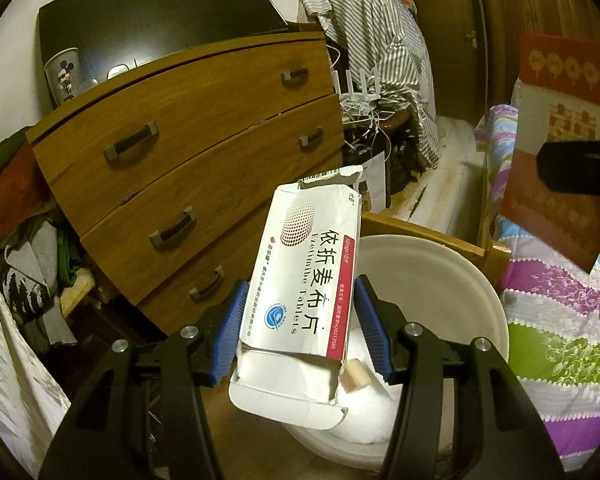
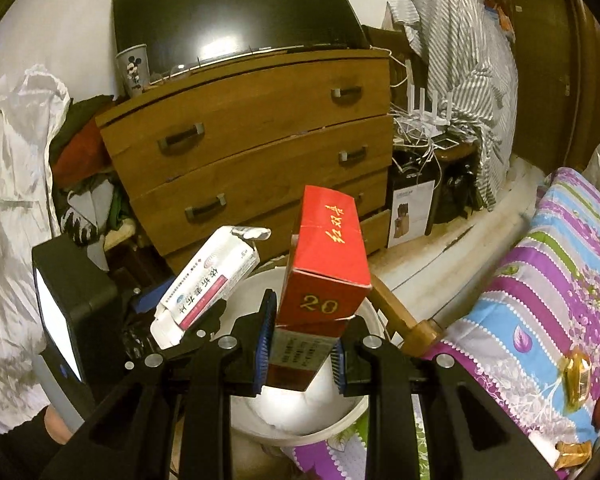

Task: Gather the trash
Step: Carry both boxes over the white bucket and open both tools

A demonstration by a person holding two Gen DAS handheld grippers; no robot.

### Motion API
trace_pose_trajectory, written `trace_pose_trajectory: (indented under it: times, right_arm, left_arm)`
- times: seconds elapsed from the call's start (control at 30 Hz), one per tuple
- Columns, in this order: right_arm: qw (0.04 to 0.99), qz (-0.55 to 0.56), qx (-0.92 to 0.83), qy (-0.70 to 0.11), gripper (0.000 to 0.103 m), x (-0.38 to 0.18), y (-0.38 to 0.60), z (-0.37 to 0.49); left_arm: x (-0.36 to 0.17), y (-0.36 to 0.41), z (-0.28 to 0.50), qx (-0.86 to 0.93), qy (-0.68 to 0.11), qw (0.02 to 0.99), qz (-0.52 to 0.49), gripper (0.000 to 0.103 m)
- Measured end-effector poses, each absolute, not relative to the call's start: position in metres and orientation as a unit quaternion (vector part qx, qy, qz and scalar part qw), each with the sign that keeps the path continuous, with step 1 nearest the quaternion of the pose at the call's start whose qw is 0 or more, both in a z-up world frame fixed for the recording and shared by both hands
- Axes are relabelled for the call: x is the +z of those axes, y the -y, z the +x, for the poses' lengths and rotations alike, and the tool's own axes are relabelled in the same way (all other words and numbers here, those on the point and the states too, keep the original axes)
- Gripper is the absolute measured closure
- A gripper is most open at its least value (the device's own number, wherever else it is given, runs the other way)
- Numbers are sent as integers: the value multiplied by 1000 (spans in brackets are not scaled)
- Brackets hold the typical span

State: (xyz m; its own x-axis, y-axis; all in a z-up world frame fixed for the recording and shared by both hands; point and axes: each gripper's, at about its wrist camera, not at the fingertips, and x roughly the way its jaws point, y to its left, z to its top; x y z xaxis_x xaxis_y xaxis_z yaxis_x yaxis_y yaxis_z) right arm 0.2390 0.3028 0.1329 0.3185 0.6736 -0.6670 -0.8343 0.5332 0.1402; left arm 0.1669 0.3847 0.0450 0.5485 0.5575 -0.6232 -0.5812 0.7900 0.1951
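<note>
My left gripper (image 1: 300, 292) is shut on a white medicine box (image 1: 304, 280), with a blue pad against each long side. The box's near flap hangs open, and it is held over a white bin (image 1: 440, 256). In the right wrist view my right gripper (image 2: 304, 332) is shut on the lower end of a red carton (image 2: 324, 280) marked 20, tilted above the same bin (image 2: 300, 432). To its left the left gripper (image 2: 180, 304) holds the medicine box (image 2: 208, 280) beside it. White lining and a small beige scrap (image 1: 358, 374) lie in the bin.
A wooden chest of drawers (image 2: 252, 152) with a TV and a Mickey cup (image 2: 134, 68) stands behind the bin. Piled clothes (image 1: 24, 240) lie to its left. A bed with a striped quilt (image 2: 540, 280) is on the right, its wooden corner (image 2: 404, 316) by the bin. Snack wrappers (image 2: 576, 376) lie on the quilt.
</note>
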Motion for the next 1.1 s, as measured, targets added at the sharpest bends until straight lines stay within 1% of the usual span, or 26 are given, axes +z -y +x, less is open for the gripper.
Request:
trace_pose_trajectory:
  times: [0.23, 0.77, 0.83, 0.87, 0.93, 1.1]
  right_arm:
    - [799, -121, 466, -360, 77, 119, -307, 243]
    - [792, -138, 467, -367, 77, 110, -335, 250]
    - [782, -140, 478, -375, 76, 105, -340, 253]
    - [781, -142, 478, -376, 70, 104, -341, 255]
    - [790, -143, 463, -374, 57, 101, -342, 259]
    - [792, -126, 458, -383, 57, 93, -335, 271]
  left_arm:
    - [42, -389, 171, 321, -352, 879, -13, 51]
    - [31, -404, 183, 320, -366, 873, -20, 50]
    - [28, -407, 185, 315, -368, 874, -23, 48]
    - [26, -410, 188, 306, -373, 875, -24, 44]
    - [20, -414, 191, 293, -385, 875, -34, 43]
    - [12, -433, 188, 289, -396, 868, -78, 42]
